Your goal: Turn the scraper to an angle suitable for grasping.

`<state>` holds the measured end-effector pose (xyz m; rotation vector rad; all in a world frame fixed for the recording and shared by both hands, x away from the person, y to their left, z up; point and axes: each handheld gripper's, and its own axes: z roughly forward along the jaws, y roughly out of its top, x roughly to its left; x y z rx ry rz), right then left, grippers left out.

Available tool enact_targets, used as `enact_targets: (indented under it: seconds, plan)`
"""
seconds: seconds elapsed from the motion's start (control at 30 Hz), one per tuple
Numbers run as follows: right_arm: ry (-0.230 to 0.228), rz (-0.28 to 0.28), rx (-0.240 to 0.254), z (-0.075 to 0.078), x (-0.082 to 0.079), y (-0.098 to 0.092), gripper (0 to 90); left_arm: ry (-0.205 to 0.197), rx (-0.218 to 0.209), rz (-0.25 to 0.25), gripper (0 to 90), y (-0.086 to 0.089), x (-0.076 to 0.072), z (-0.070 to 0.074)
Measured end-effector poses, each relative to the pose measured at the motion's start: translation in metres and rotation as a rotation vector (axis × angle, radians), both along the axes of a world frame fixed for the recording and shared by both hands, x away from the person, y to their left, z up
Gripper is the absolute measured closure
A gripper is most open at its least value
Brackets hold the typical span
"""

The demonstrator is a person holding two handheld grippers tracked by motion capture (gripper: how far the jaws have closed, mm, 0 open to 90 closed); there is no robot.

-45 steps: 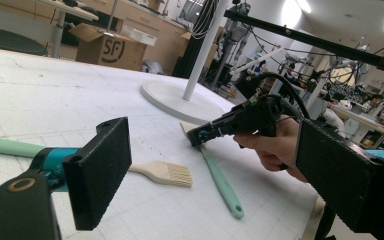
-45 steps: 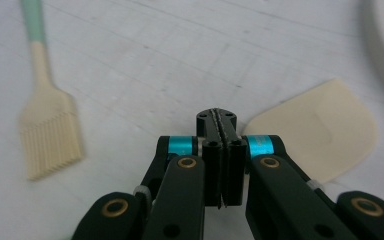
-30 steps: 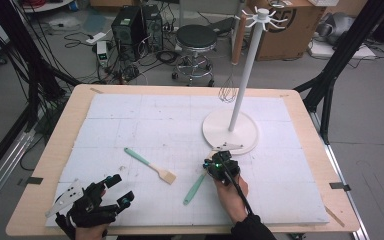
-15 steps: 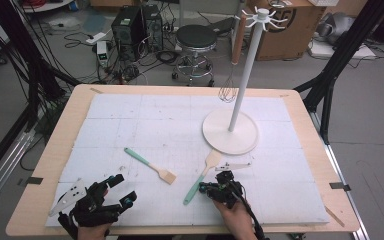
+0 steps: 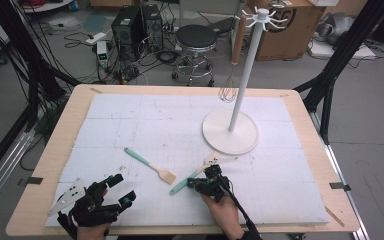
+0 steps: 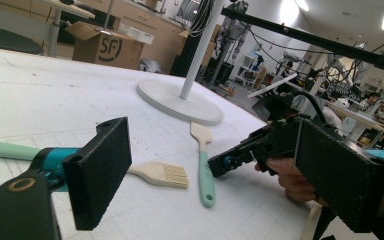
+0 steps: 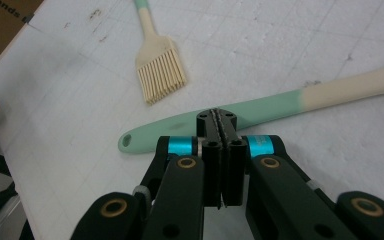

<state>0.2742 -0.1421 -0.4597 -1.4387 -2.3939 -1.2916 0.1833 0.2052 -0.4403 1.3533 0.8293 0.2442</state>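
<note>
Your table carries a white mat across most of its top. On the mat's far right stands the rack, a round base with a tall pole and a whisk hanging from the top. Your left gripper sits at the near left corner, its 2 jaws spread wide with nothing between them. Your right gripper is near the middle of the near edge, its 2 jaws pressed together and empty, their tips right above the spatula. That spatula lies flat just near of the rack's base, green handle pointing near-left. The brush lies left of it, apart.
</note>
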Motion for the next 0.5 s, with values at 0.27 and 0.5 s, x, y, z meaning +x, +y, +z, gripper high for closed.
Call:
enact_targets:
  seconds: [0.27,0.5]
  plan:
    - [0.012,-0.001,0.011,-0.0002,0.0061,0.0056,89.3,0.001,0.004,0.002,15.8,0.0001,0.0004,-0.0003]
    - [0.0,-0.007,0.033,0.0034,0.0092,0.0006,89.3,0.004,-0.001,0.003,15.8,0.0015,-0.0001,-0.0004]
